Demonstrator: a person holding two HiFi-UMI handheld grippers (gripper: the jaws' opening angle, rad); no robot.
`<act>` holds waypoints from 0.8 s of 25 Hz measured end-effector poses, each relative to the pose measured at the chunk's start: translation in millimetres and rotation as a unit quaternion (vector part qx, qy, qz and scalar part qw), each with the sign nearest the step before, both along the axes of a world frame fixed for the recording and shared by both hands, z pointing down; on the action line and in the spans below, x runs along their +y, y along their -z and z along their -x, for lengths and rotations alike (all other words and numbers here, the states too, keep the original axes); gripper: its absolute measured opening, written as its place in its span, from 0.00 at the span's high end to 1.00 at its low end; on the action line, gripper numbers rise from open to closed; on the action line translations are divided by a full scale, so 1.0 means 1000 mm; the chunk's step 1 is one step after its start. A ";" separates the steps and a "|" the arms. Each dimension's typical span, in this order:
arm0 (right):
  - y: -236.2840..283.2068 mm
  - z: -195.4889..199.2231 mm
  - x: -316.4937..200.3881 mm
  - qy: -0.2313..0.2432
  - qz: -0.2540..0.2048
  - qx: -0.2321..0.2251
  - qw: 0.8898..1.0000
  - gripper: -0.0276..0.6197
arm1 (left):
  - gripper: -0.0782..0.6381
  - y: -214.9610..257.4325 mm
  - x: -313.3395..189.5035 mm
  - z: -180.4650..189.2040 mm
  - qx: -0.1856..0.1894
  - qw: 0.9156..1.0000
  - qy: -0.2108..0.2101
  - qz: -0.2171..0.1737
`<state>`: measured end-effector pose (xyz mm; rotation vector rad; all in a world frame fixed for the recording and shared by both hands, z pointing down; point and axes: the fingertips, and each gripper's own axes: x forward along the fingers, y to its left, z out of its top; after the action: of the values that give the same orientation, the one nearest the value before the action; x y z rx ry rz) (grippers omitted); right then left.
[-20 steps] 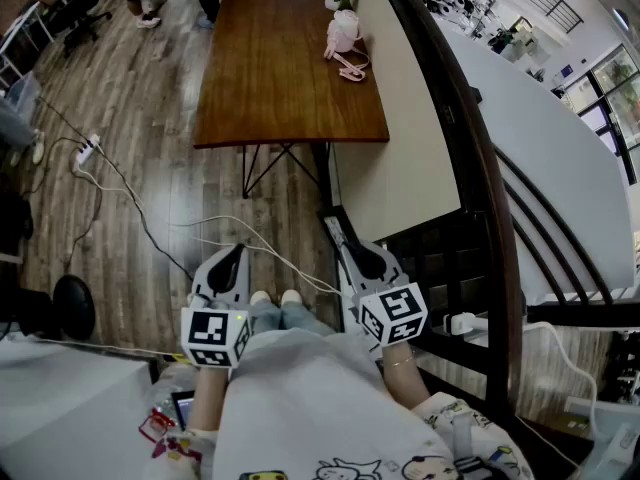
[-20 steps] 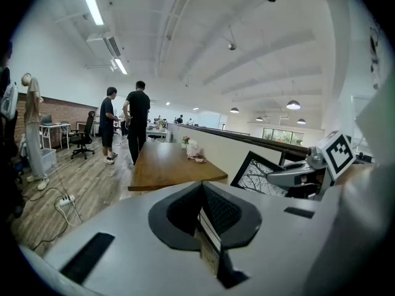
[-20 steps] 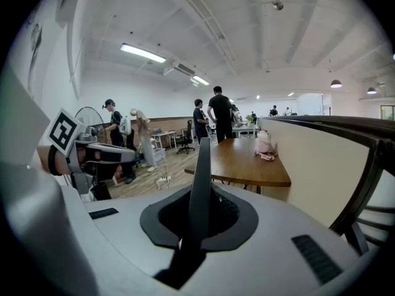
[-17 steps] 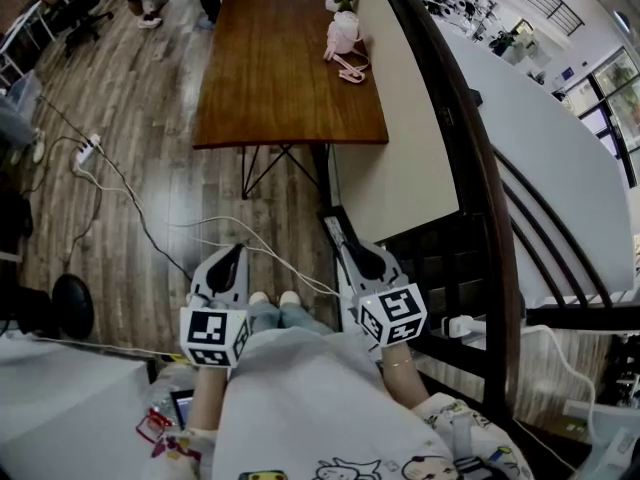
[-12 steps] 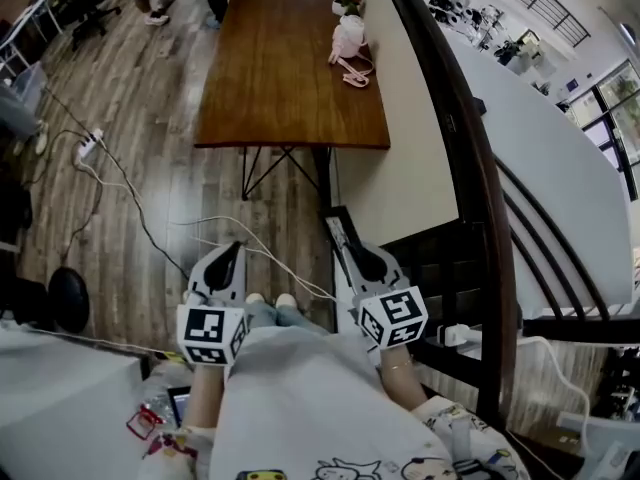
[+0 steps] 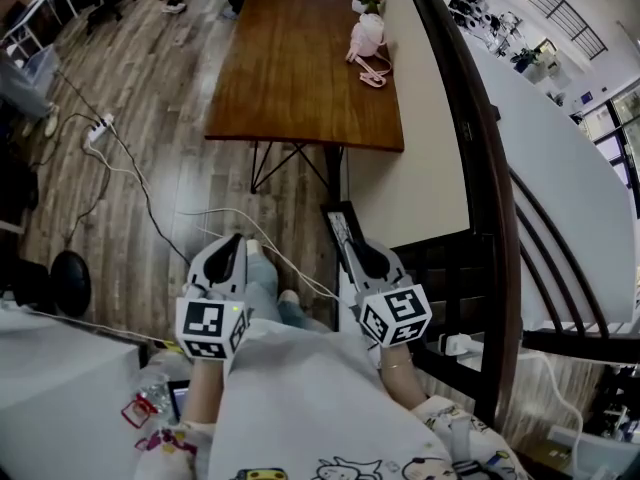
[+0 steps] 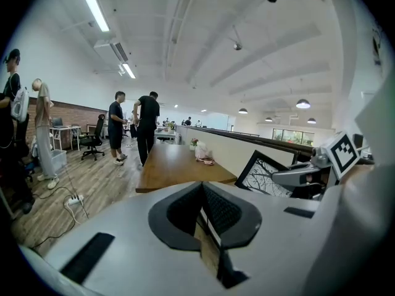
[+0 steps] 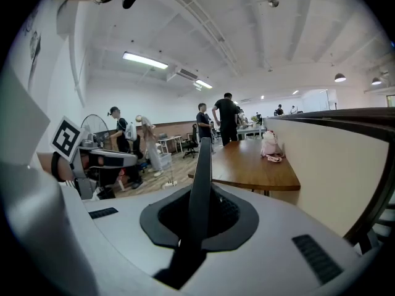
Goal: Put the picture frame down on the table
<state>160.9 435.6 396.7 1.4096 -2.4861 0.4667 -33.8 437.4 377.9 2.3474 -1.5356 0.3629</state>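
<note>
Clearly, the right gripper (image 6: 367,259) clamps the black picture frame (image 6: 338,230) by its edge and holds it upright in the air, well apart from the brown table (image 6: 300,78) at 12 o'clock. At 9 o'clock, the left gripper (image 6: 228,256) has its jaws pressed together on nothing.

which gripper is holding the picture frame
The right gripper: the picture frame stands edge-on, clamped between its jaws. The left gripper holds nothing.

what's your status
Right gripper shut on picture frame. Left gripper shut, empty. Frame not yet on table. Pink plush toy at far end.
</note>
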 end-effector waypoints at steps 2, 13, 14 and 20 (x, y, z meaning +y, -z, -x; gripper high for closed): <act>-0.001 0.006 -0.005 0.005 0.002 -0.001 1.000 0.92 | 0.88 -0.002 -0.006 0.002 0.001 1.000 0.001 0.002; -0.004 0.040 -0.078 -0.006 0.011 0.004 1.000 0.92 | 0.89 -0.011 -0.084 0.032 0.016 1.000 -0.016 0.008; -0.005 0.044 -0.089 -0.009 0.012 0.005 1.000 0.91 | 0.89 -0.013 -0.095 0.036 0.016 1.000 -0.018 0.010; -0.001 0.071 -0.159 -0.017 0.008 0.013 1.000 0.91 | 0.89 -0.011 -0.164 0.068 0.012 0.999 -0.028 0.008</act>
<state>90.1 277.0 397.4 1.4443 -2.4374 0.4704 -101.9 273.5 389.1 2.3775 -1.4527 0.3566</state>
